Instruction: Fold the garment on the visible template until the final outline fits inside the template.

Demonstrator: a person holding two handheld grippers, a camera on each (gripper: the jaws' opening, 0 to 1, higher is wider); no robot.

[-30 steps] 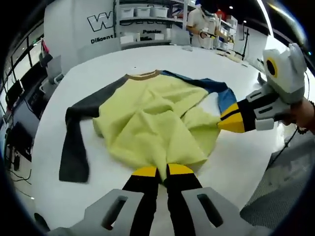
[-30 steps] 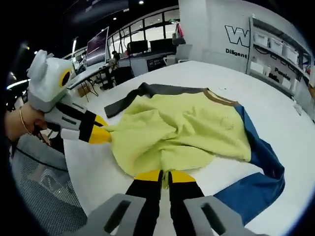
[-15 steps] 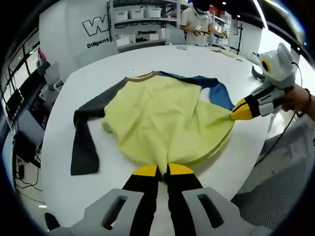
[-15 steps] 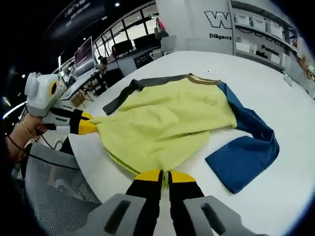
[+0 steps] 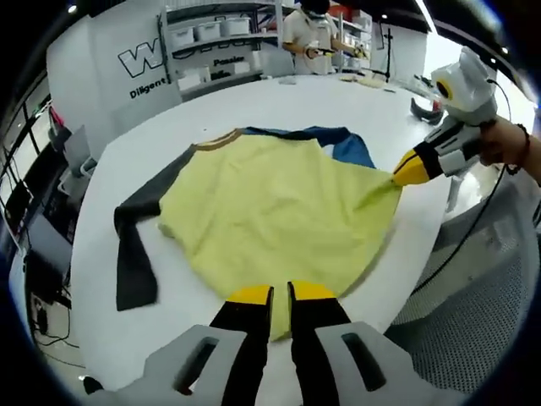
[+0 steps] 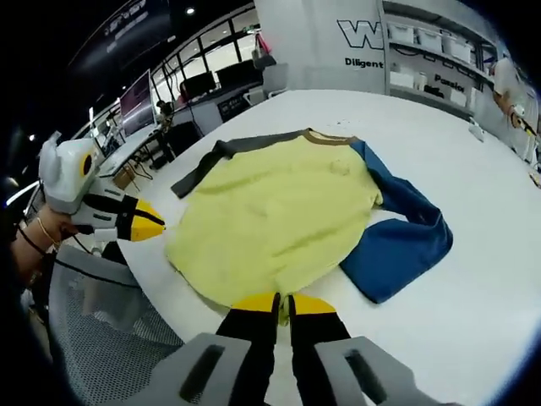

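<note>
"Diligent" could be read on the far wall. The garment was spread on the white table, its hem apparently pinched by the clenched left gripper and right gripper.

White table, shelving, lettered wall

The long-sleeved cloth garment was yellow-bodied, with one dark grey sleeve, one blue sleeve and a tan collar; the round table was plain white
</note>
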